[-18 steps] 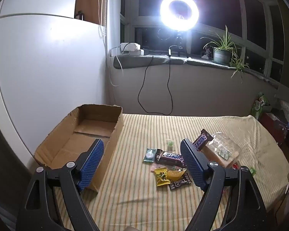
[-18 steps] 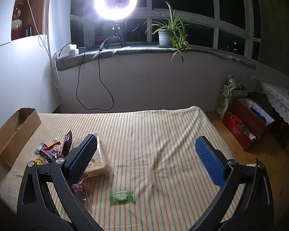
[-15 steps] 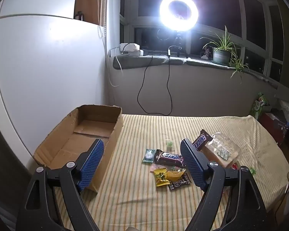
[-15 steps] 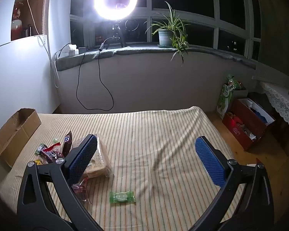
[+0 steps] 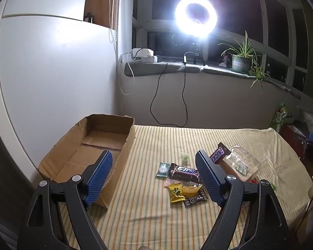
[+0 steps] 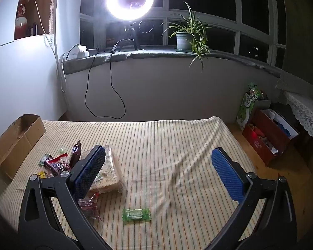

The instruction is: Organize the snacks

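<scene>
We've got both grippers up over the bed w/ nothing in them. Left gripper (image 5: pixel 153 174): jaws released, fully spread, empty. Right gripper (image 6: pixel 158 173): same, jaws wide apart, nothing between.

Where the snacks are: most sit in a loose pile mid-bed, towards the left side. From the left view the pile lies just ahead and a bit right of centre, partly behind the right-hand finger. It has a dark chocolate bar (image 5: pixel 184 171), a second chocolate bar (image 5: pixel 219 154) propped at an angle, a yellow candy (image 5: pixel 176 191), a small green packet (image 5: pixel 162 169) and a clear bag of crackers (image 5: pixel 241 164). The cardboard box (image 5: pixel 127 143) sits at the bed's left edge by the wall, open top, looks empty; its near wall is right behind the left finger.

One green candy (image 6: pixel 136 215) lies on its own, well apart from the pile, near the bed's front edge. In the right view it's low and slightly left of the jaw gap's centre, long axis running left-right across the bed.

Our read: nothing's been boxed yet. The left hand is nearer the pile and the box, so it prob. takes the dark bar first; that bar's long axis runs roughly across the gap, so the wrist would need to turn. The right hand is nearer the stray candy.
</scene>
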A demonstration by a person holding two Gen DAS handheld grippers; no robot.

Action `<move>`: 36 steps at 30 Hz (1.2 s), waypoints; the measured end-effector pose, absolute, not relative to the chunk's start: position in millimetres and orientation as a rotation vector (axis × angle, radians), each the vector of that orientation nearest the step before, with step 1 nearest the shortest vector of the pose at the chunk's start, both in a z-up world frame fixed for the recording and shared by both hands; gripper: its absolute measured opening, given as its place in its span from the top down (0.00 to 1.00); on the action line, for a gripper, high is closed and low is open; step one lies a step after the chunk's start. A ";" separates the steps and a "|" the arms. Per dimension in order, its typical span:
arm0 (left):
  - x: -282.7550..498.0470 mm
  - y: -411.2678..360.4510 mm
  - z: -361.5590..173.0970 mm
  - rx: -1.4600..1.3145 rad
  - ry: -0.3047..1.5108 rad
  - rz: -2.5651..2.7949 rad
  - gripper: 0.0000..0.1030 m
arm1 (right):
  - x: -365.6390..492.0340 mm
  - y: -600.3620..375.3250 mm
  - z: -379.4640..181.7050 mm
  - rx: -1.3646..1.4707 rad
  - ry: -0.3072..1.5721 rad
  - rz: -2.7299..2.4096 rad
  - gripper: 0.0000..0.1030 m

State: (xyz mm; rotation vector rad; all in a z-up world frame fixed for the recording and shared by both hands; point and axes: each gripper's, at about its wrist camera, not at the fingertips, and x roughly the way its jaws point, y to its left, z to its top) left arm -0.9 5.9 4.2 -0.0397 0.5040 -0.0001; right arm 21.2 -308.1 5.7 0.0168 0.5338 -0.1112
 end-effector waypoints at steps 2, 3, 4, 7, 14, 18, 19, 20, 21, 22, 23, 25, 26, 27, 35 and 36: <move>-1.5 5.1 4.1 -0.039 0.502 -0.001 0.21 | 21.2 -307.2 7.0 0.014 0.531 -0.112 0.00; -1.4 5.1 3.4 -0.040 0.502 -0.003 0.21 | 21.4 -307.1 7.2 0.013 0.531 -0.113 0.00; -1.0 5.1 3.3 -0.040 0.502 -0.004 0.21 | 21.3 -307.7 7.5 0.012 0.530 -0.114 0.00; -1.1 4.8 3.8 -0.039 0.501 -0.005 0.21 | 21.0 -308.0 8.8 0.007 0.529 -0.115 0.00; -1.5 4.0 4.1 -0.039 0.500 -0.006 0.21 | 21.3 -307.6 9.5 0.009 0.529 -0.114 0.00; -1.4 1.6 4.8 -0.035 0.501 -0.007 0.21 | 21.6 -307.2 9.6 0.008 0.530 -0.115 0.00; -1.2 1.4 4.9 -0.035 0.502 -0.008 0.21 | 21.4 -307.8 9.3 0.009 0.530 -0.114 0.00; -1.6 0.5 4.9 -0.035 0.502 -0.008 0.21 | 21.4 -307.8 9.5 0.009 0.529 -0.114 0.00; -1.6 0.0 5.1 -0.035 0.502 -0.008 0.21 | 21.3 -307.9 9.3 0.010 0.529 -0.114 0.00; -1.8 0.1 4.8 -0.035 0.501 -0.007 0.21 | 21.4 -307.9 9.4 0.011 0.530 -0.113 0.00; -1.8 0.0 4.7 -0.035 0.501 -0.007 0.21 | 21.5 -307.6 9.1 0.010 0.530 -0.113 0.00; -1.8 -0.4 4.6 -0.035 0.502 -0.007 0.21 | 21.5 -307.7 9.0 0.008 0.529 -0.115 0.00; -2.0 -0.9 4.9 -0.035 0.502 -0.008 0.21 | 21.6 -307.7 9.2 0.008 0.529 -0.114 0.00; -2.1 -1.1 4.8 -0.035 0.502 -0.008 0.21 | 21.5 -308.0 9.0 0.010 0.529 -0.114 0.00; -2.7 -4.3 4.7 -0.033 0.500 -0.011 0.21 | 22.7 -309.0 8.7 0.011 0.534 -0.115 0.00; -2.8 -4.8 4.5 -0.032 0.500 -0.012 0.21 | 22.6 -308.5 9.2 0.010 0.534 -0.115 0.00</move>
